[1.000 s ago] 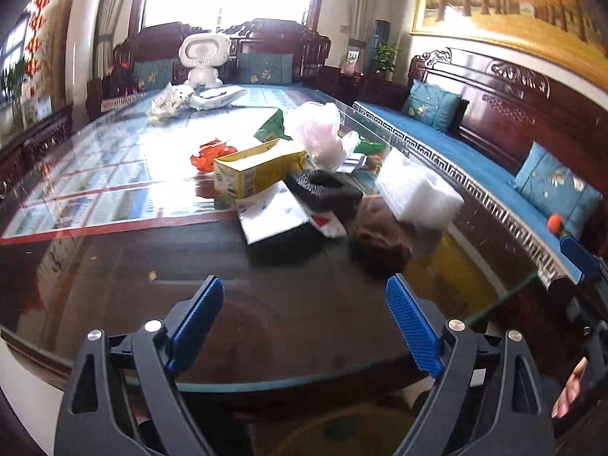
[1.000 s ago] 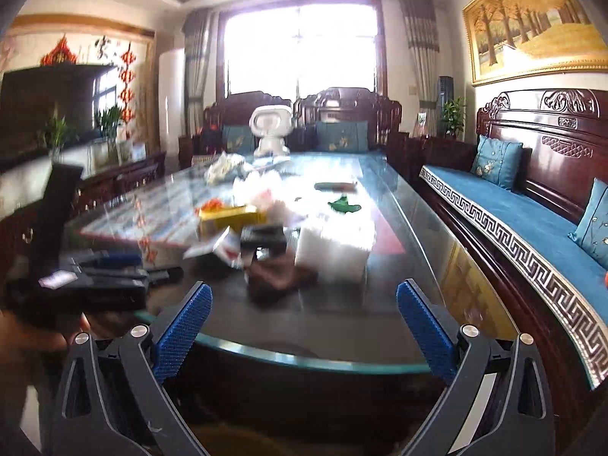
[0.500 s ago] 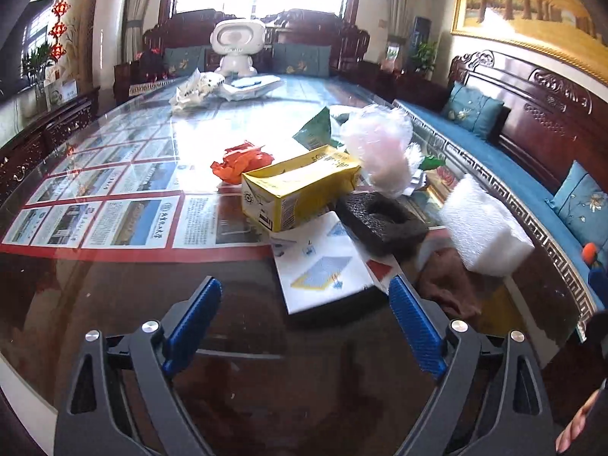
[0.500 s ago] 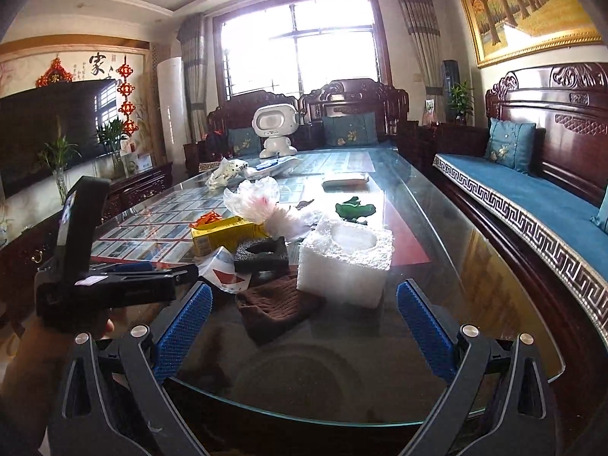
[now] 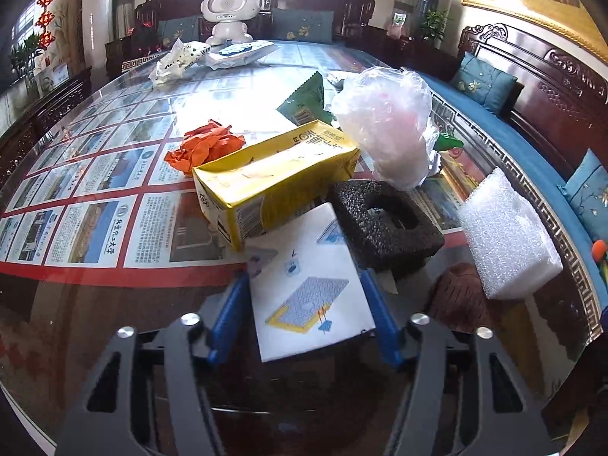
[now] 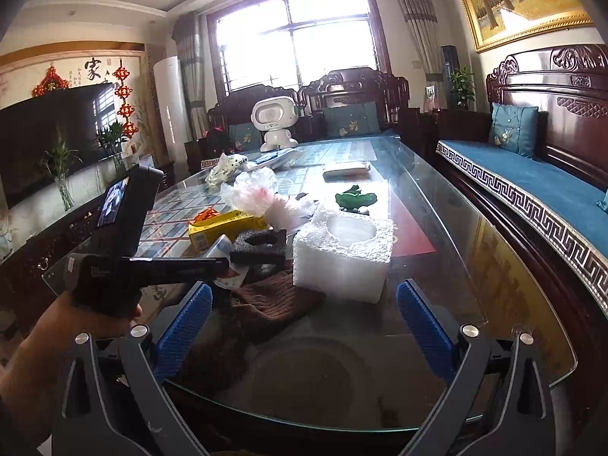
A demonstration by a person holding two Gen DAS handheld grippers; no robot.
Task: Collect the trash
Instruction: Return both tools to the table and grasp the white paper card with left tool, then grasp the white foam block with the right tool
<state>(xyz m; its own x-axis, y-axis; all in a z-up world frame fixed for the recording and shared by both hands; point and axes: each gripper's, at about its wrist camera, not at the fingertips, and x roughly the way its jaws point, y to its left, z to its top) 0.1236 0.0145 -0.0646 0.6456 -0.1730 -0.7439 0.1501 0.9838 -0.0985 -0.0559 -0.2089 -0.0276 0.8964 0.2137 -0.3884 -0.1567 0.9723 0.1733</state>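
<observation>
The left gripper [image 5: 306, 309] has its blue pads on either side of a white printed paper leaflet [image 5: 309, 285] that lies at the near end of the glass-topped wooden table [image 5: 114, 304]. The pads look pressed to the leaflet's edges, so I take it as gripped, though the sheet may only be pinched lightly. Its far corner is tucked under a yellow cardboard carton [image 5: 273, 178] and sits just beside a black foam block with a hollow centre [image 5: 383, 220].

The right gripper [image 6: 304, 321] hangs with its jaws wide apart and nothing between them, above the table edge, facing a white foam packing block [image 6: 344, 254] and a brown knitted cloth [image 6: 273, 300].

The leaflet should be very light and floppy; squeezed by its side edges it is likely to bow or slip, so a pinch across the free near edge would hold better, lifting gently so the carton does not drag along. A crumpled orange wrapper [image 5: 205, 144] and a clear plastic bag [image 5: 387, 129] lie farther back, both light and easily crushed
</observation>
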